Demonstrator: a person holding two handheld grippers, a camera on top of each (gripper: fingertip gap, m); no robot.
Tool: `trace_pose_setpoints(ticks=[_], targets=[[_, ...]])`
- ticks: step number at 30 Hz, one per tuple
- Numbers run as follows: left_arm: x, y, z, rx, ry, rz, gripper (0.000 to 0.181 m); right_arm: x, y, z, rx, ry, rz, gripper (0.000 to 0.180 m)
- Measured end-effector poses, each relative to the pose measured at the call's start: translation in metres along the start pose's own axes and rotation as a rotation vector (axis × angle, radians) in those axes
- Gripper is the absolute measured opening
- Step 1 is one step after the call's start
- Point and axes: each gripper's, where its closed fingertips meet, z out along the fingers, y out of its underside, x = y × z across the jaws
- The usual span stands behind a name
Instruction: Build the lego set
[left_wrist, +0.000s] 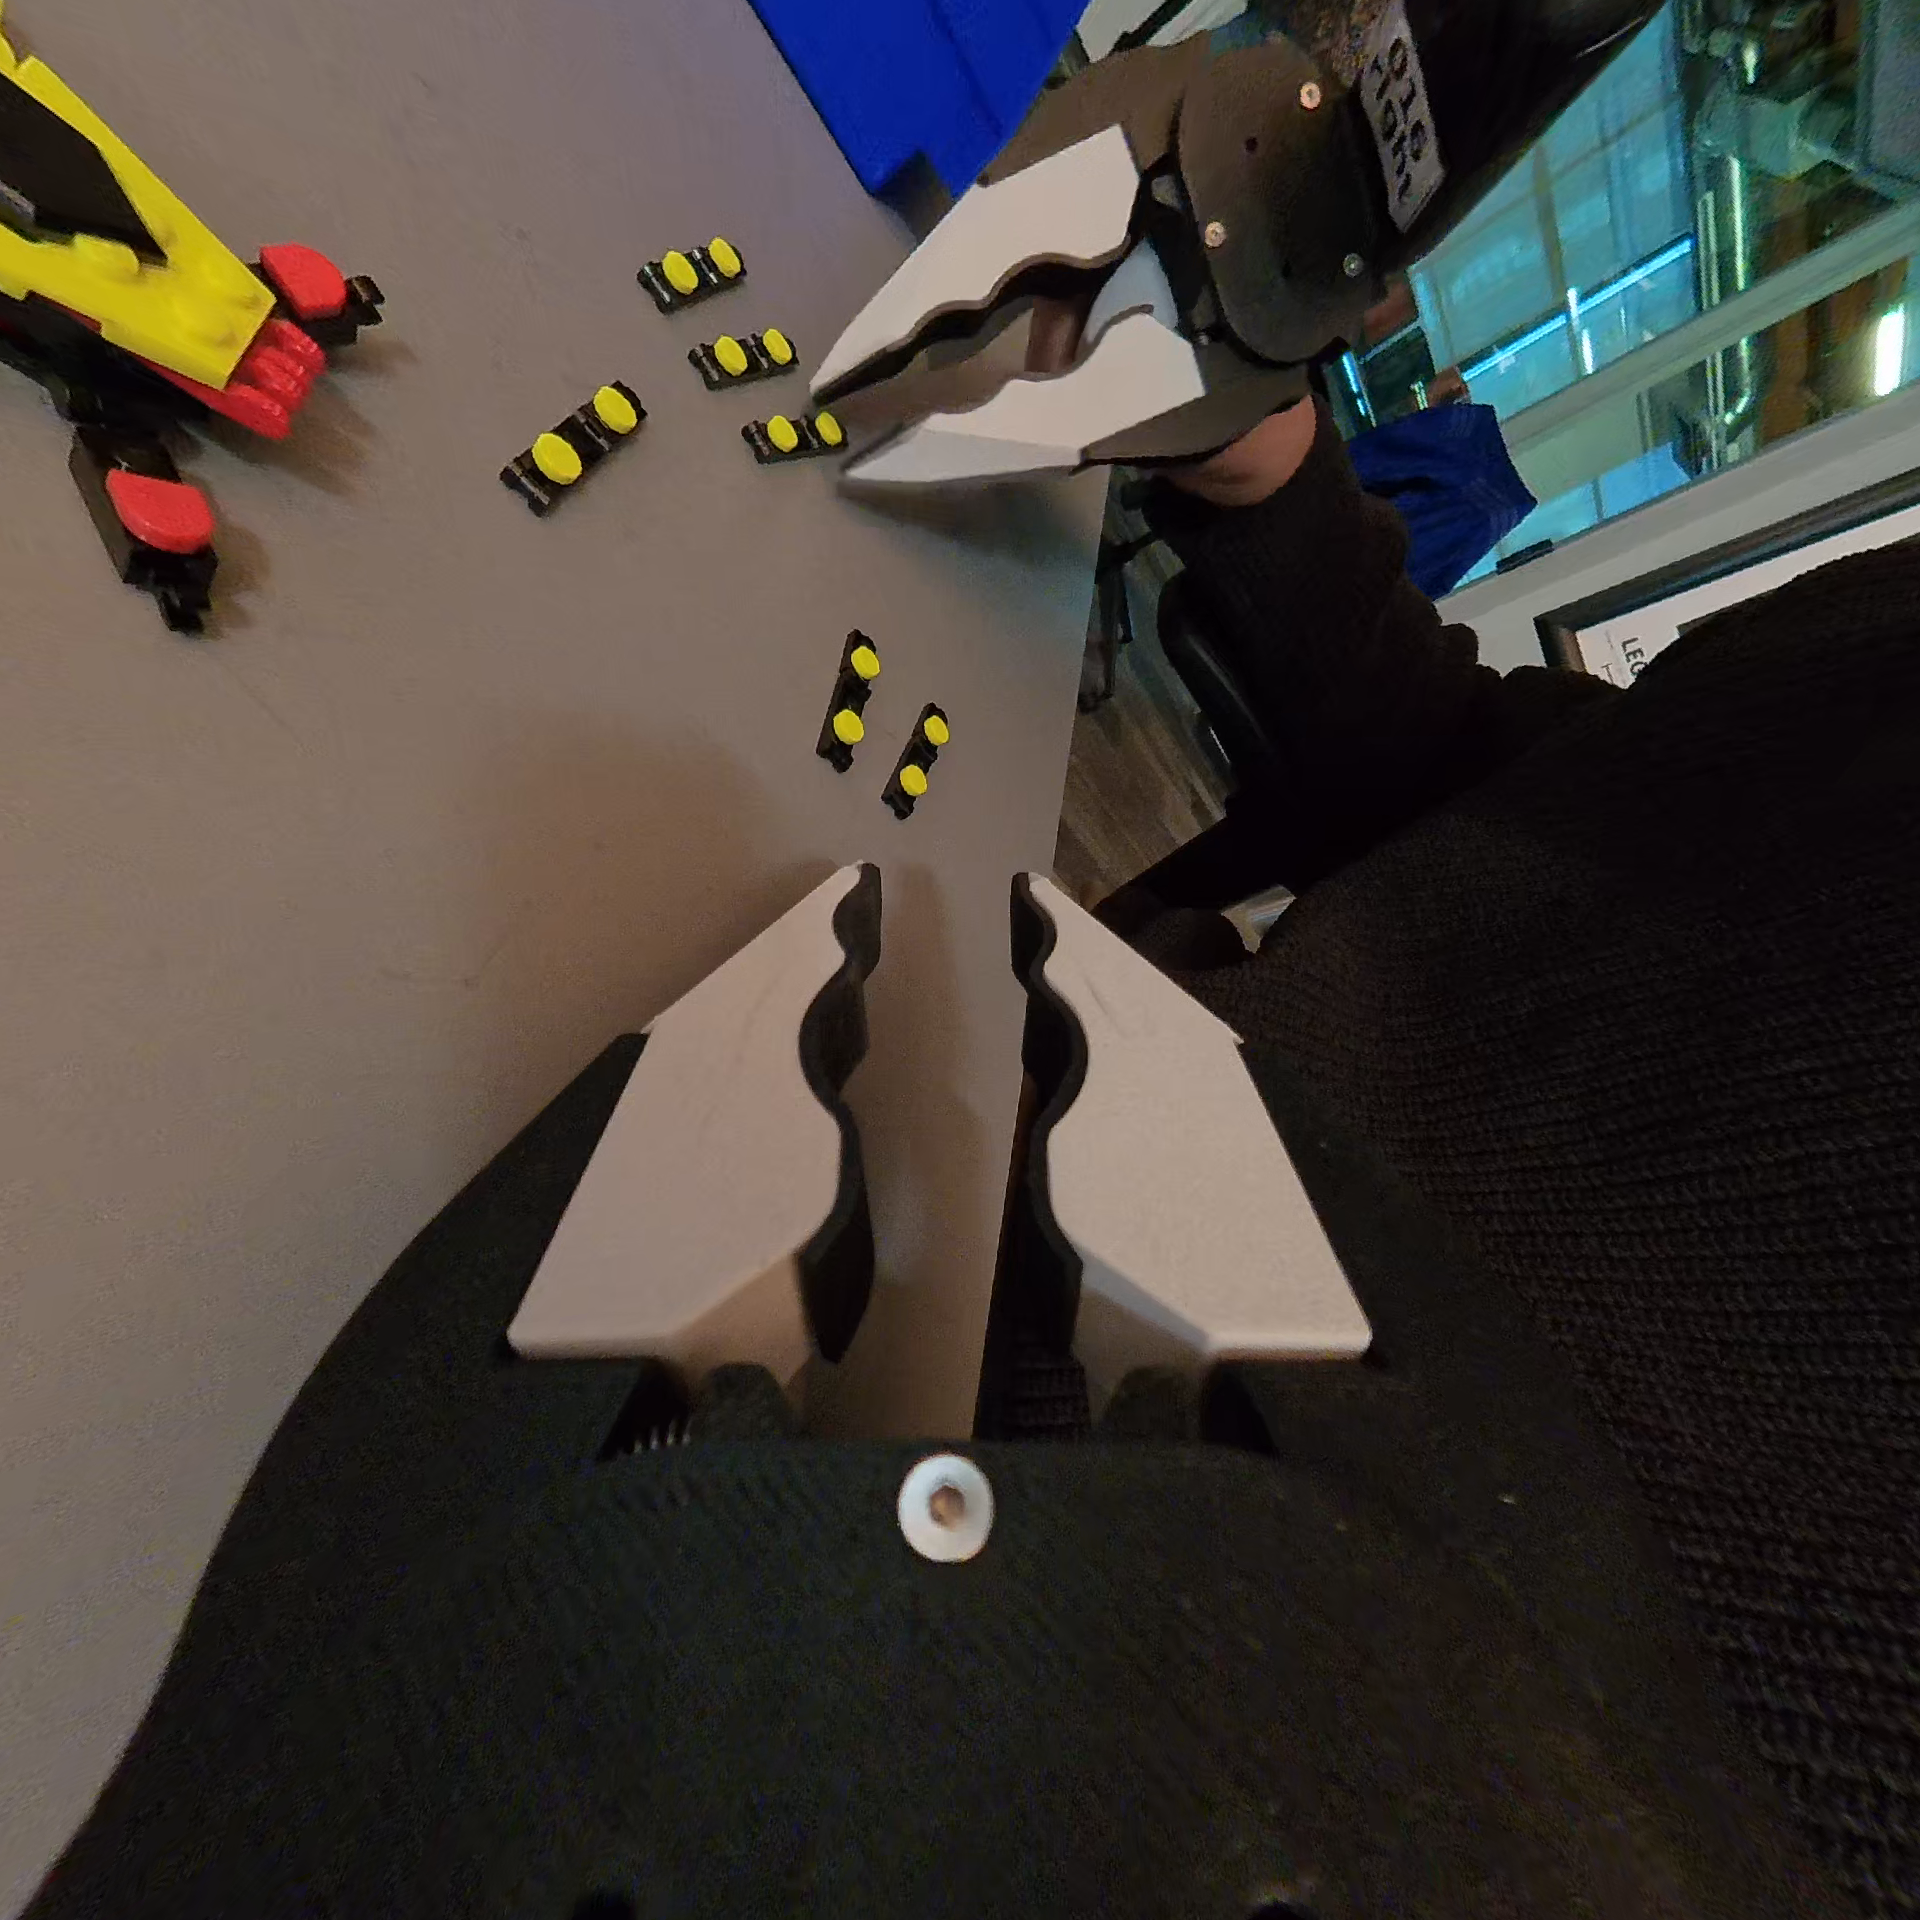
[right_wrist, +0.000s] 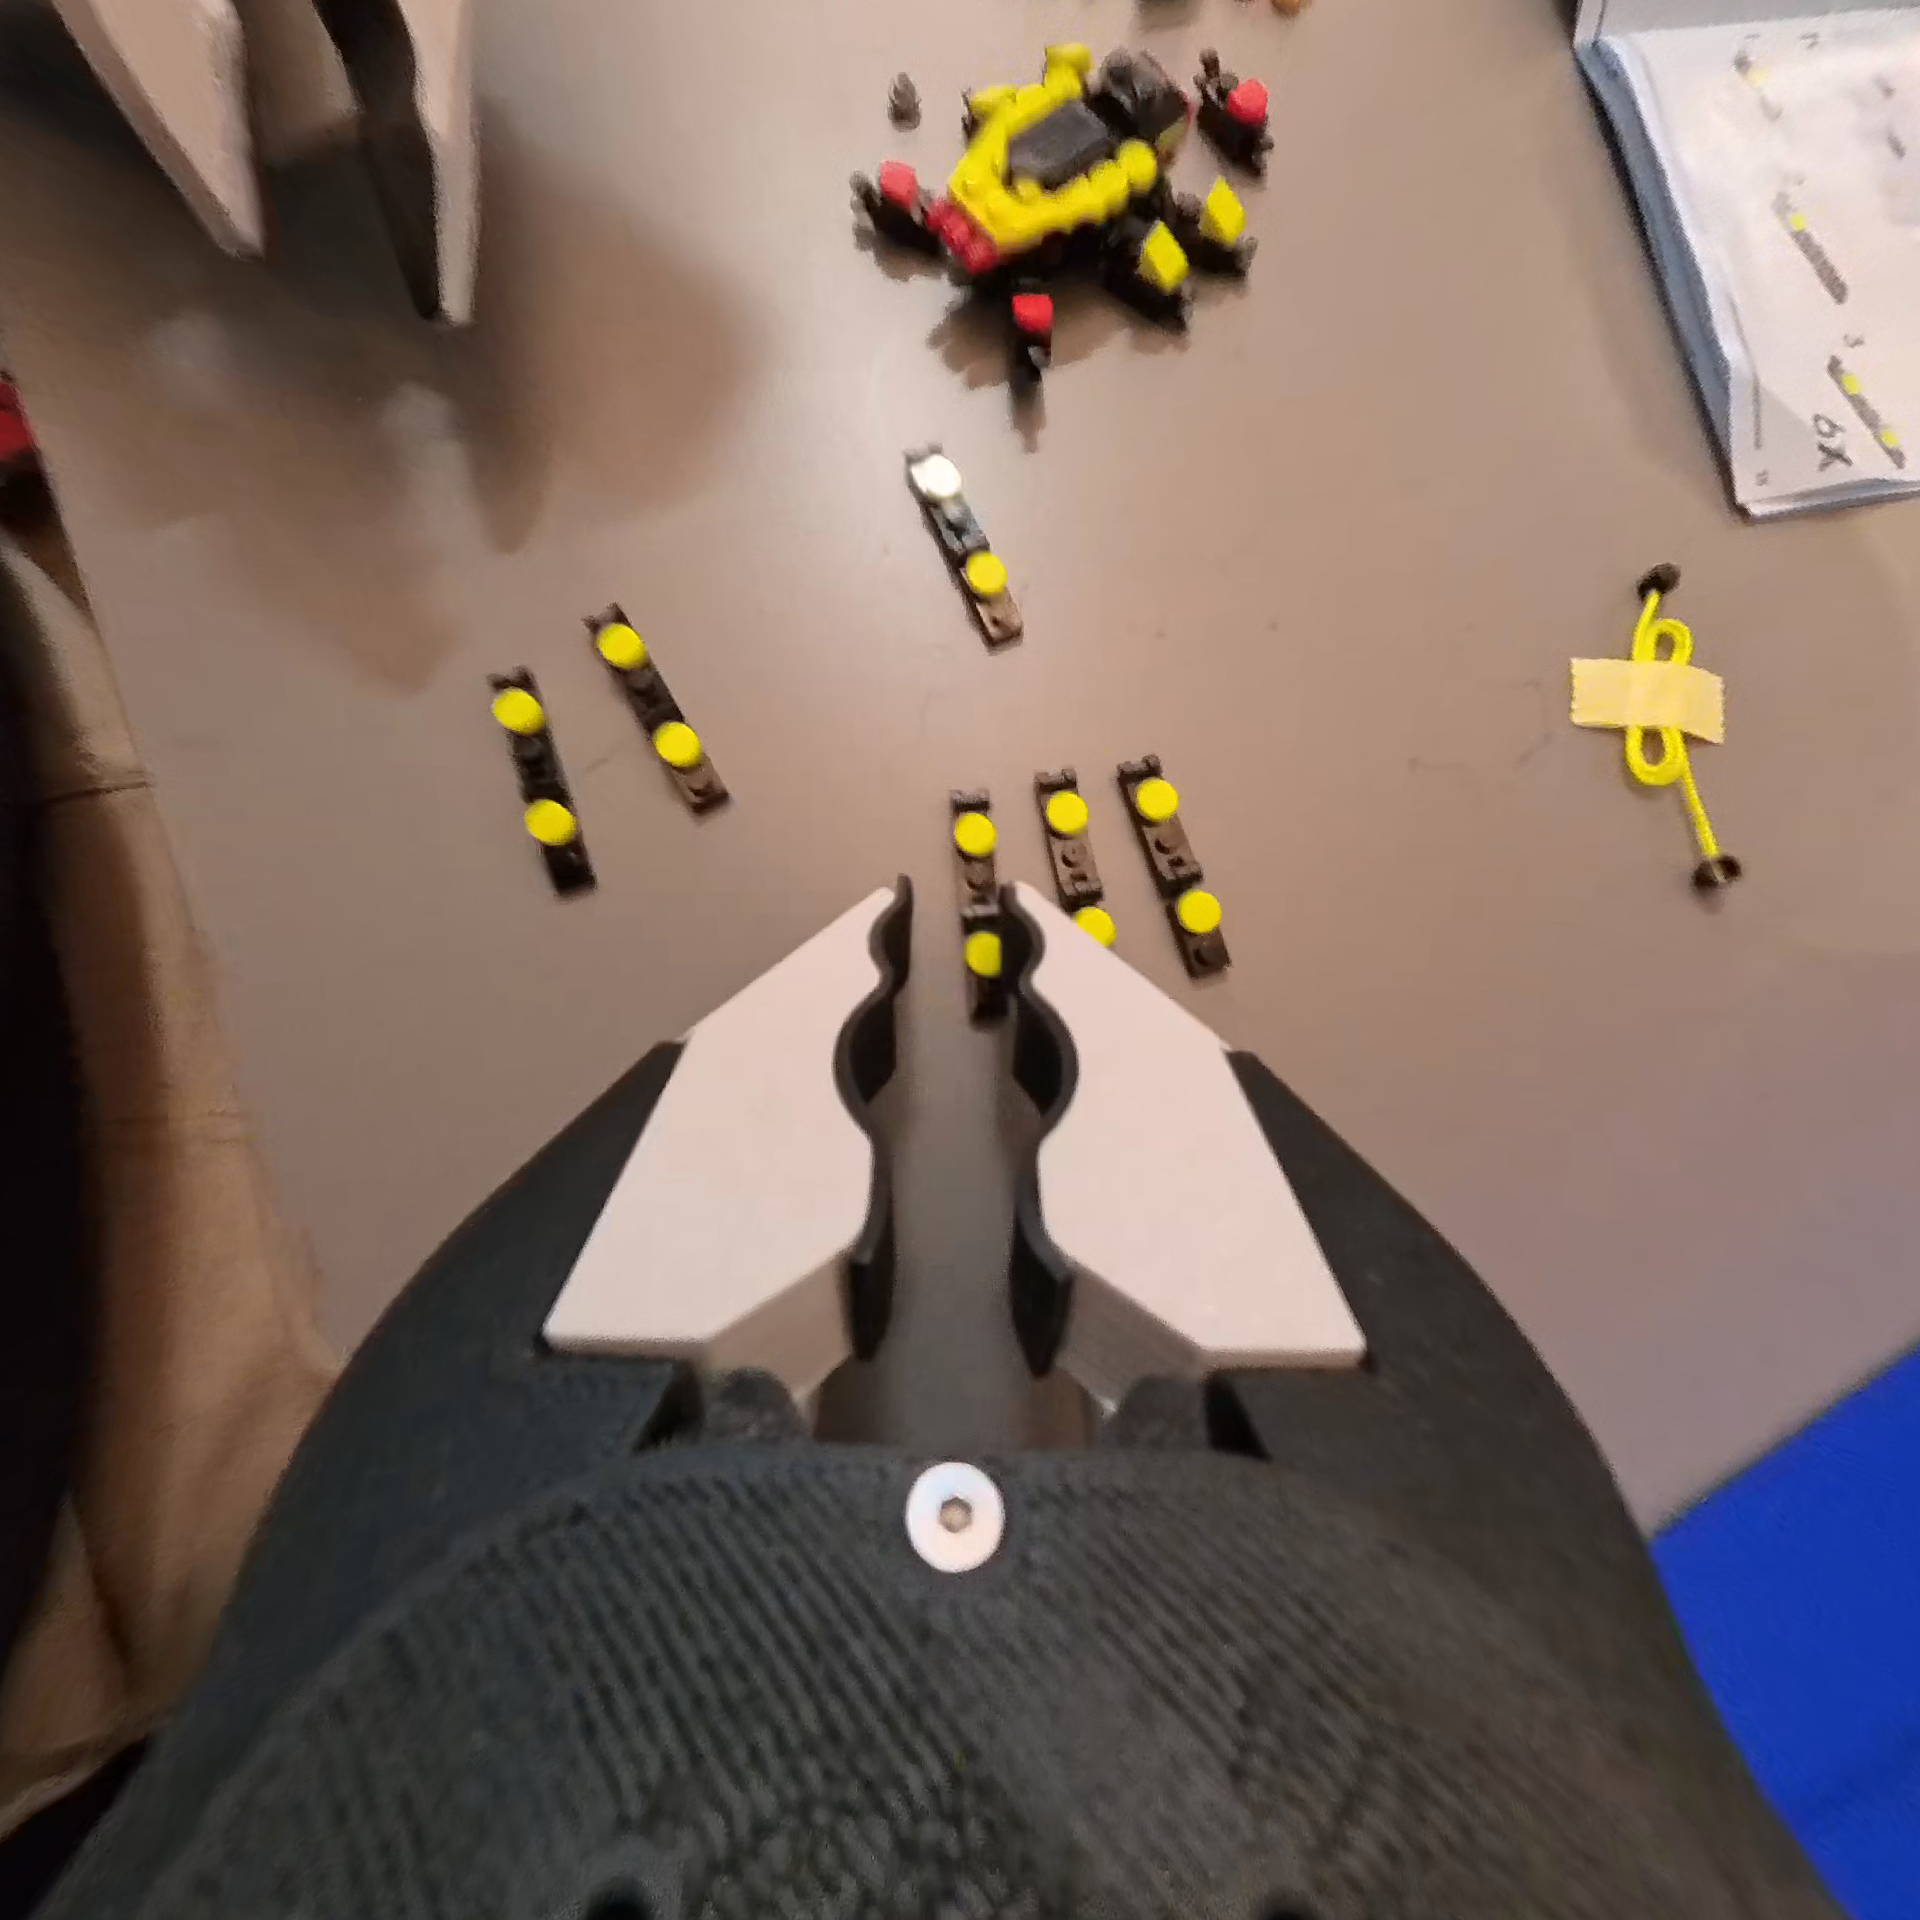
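My right gripper (right_wrist: 956, 914) sits low over the grey counter (right_wrist: 1351, 1143) with its jaws apart, straddling the near end of one black strip (right_wrist: 979, 904); I cannot tell whether either jaw touches it. I count six black strips topped with two yellow round studs each: three side by side at my right jaws, namely the straddled one, a middle one (right_wrist: 1075, 852) and an outer one (right_wrist: 1174, 862); two more off to the left (right_wrist: 540, 779) (right_wrist: 655, 707); and one lying alone farther out (right_wrist: 964, 545), where one stud looks pale under glare. Beyond that lone strip stands the partly built model (right_wrist: 1060, 177), yellow and black with red pieces. To the right lies one yellow cord (right_wrist: 1662, 717) held in a loop by a strip of tape, and past it one open instruction booklet (right_wrist: 1766, 239). My left gripper (left_wrist: 945, 883) hovers with jaws apart and nothing between them, pointing toward the pair of strips (left_wrist: 852, 701) (left_wrist: 916, 761) near the counter edge.
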Motion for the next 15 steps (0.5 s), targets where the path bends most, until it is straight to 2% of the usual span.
trace_pose_setpoints(ticks=[5,12,15], targets=[[-0.001,0.0,0.0,0.0,-0.001,-0.002,0.024,-0.037,-0.034,0.002,0.126,-0.156,-0.009,0.017],[-0.001,-0.001,0.0,0.003,-0.005,0.004,0.023,-0.059,-0.023,0.027,-0.001,-0.184,-0.084,0.015],[-0.001,-0.003,-0.001,0.018,-0.011,0.01,0.022,-0.055,-0.019,0.023,-0.019,-0.169,-0.067,0.008]])
